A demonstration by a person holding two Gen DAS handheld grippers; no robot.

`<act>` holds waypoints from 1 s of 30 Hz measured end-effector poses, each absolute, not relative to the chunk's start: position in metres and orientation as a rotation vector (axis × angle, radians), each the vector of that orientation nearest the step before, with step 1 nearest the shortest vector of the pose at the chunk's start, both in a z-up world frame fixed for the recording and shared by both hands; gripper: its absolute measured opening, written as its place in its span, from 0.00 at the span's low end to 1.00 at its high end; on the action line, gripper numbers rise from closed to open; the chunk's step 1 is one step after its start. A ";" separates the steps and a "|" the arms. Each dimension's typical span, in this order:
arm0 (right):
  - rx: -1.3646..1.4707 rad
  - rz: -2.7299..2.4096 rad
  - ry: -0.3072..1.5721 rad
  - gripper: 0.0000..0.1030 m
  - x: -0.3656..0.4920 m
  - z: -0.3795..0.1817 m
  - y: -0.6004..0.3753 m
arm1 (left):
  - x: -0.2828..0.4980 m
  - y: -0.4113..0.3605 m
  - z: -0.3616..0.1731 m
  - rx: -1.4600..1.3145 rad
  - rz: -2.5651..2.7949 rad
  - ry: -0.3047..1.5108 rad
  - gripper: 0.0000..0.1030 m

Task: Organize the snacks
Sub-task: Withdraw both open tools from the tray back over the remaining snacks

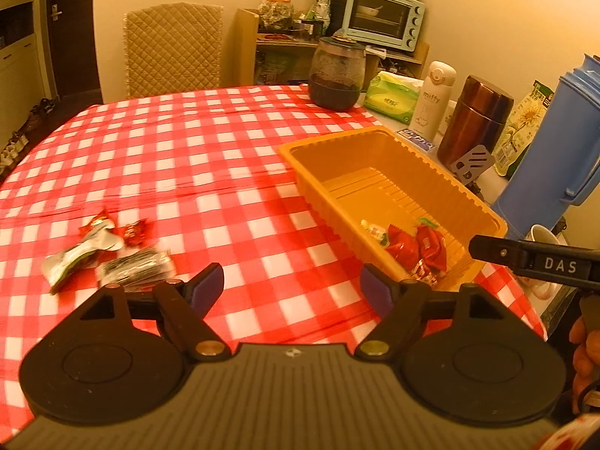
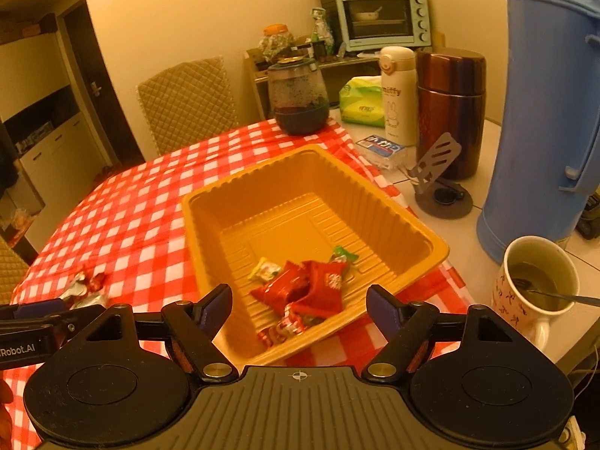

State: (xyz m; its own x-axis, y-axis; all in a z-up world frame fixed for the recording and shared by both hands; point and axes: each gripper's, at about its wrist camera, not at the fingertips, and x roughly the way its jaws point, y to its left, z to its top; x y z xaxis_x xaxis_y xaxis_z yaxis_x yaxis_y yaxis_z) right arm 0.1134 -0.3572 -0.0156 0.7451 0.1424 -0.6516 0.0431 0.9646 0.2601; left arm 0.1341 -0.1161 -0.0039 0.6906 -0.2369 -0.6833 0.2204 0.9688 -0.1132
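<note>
Orange plastic is my anchor here: the ribbed tray (image 2: 240, 202) sits on the red-and-white checked tablecloth (image 1: 180, 142), and I place everything else against it.

Inside the tray, at the corner nearest me, I see a heap of red snack packets (image 2: 303, 292), with a small pale green-and-white packet (image 2: 266, 270) touching its far left edge and a green-tipped wrapper (image 2: 343, 254) at its far right. The rest of the tray floor is bare ribbed plastic.

My right gripper (image 2: 299, 307) hangs over the tray's near rim, above that heap, with its jaws spread wide and nothing between them. My left gripper (image 1: 292, 285) hovers over the cloth just left of the tray's near corner, its jaws also apart and holding nothing.

Well left of the tray, loose on the cloth, lie the remaining snacks: a silver-and-green pouch (image 1: 80, 257), a dark striped packet (image 1: 137, 266) just beside it, and two small red wrappers (image 1: 135, 231) beyond them. They are blurred in my left view, so I cannot read their labels.

Right of the tray, off the cloth, stands a tall blue thermos (image 2: 543, 112), with a mug (image 2: 536, 285) holding a spoon near it. Behind the tray stand a copper-brown flask (image 2: 450, 112) and a dark-bottomed glass jar (image 2: 298, 97).
</note>
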 end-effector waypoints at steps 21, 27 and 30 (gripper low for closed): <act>0.166 0.156 0.753 0.76 0.085 0.005 -0.287 | 0.079 -0.053 0.016 -0.044 -0.161 0.747 0.81; 0.156 0.166 0.754 0.76 0.082 0.006 -0.281 | 0.075 -0.045 0.018 -0.049 -0.148 0.745 0.81; 0.152 0.170 0.757 0.76 0.081 0.005 -0.278 | 0.074 -0.041 0.018 -0.054 -0.143 0.745 0.81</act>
